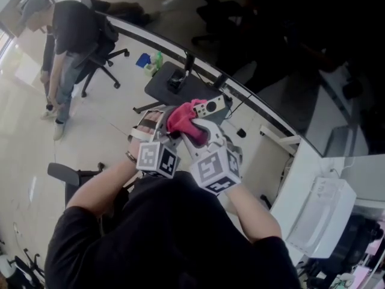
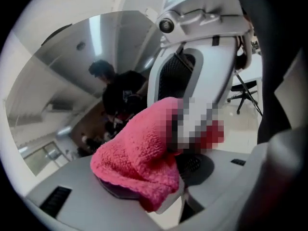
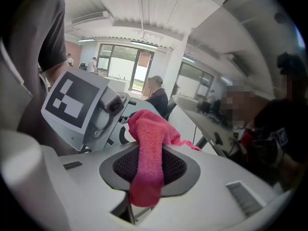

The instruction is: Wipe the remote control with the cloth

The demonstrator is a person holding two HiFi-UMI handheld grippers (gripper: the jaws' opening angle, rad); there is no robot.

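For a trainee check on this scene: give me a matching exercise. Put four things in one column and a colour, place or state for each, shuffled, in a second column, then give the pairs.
Things:
1. cloth
2. remote control
3. office chair
4. right tool

Descriptions:
A. black, on the floor beside a bent-over person
B. pink
C. shut on the cloth
D. pale, sticking out past the cloth

Pairs: 1-B; 2-D; 3-A; 4-C
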